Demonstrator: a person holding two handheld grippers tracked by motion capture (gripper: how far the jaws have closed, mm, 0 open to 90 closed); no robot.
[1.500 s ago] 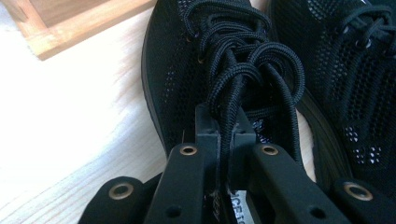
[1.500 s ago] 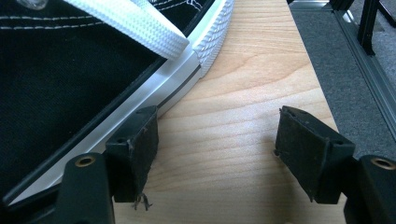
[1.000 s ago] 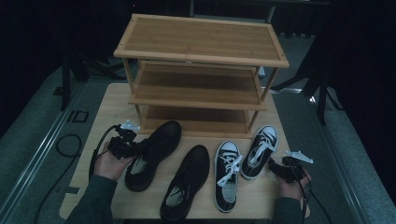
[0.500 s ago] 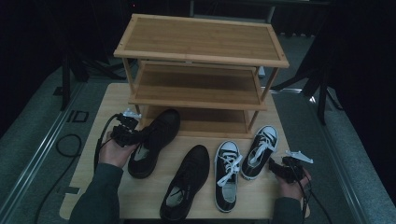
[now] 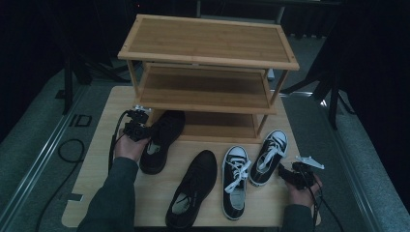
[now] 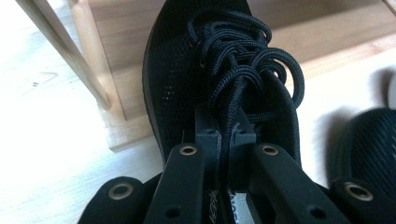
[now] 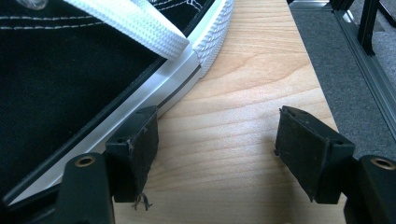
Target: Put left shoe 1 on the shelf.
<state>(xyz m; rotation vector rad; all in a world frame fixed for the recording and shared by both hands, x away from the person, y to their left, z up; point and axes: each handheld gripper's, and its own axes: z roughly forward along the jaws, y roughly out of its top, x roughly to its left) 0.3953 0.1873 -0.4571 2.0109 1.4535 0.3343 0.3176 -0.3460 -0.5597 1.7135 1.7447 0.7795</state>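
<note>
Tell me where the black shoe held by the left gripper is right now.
In the high view, the black shoe sits at the table's left, toe poking into the wooden rack's bottom shelf, with the left gripper clamped on its tongue and the other black shoe to its right.

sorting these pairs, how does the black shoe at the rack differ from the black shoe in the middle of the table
The black shoe at the rack is gripped at its tongue by the left gripper; the middle black shoe lies free. The first has its toe poking onto the rack's bottom shelf; the second lies wholly on the table, nearer the person. Both are plain black lace-ups pointing toward the rack.
</note>
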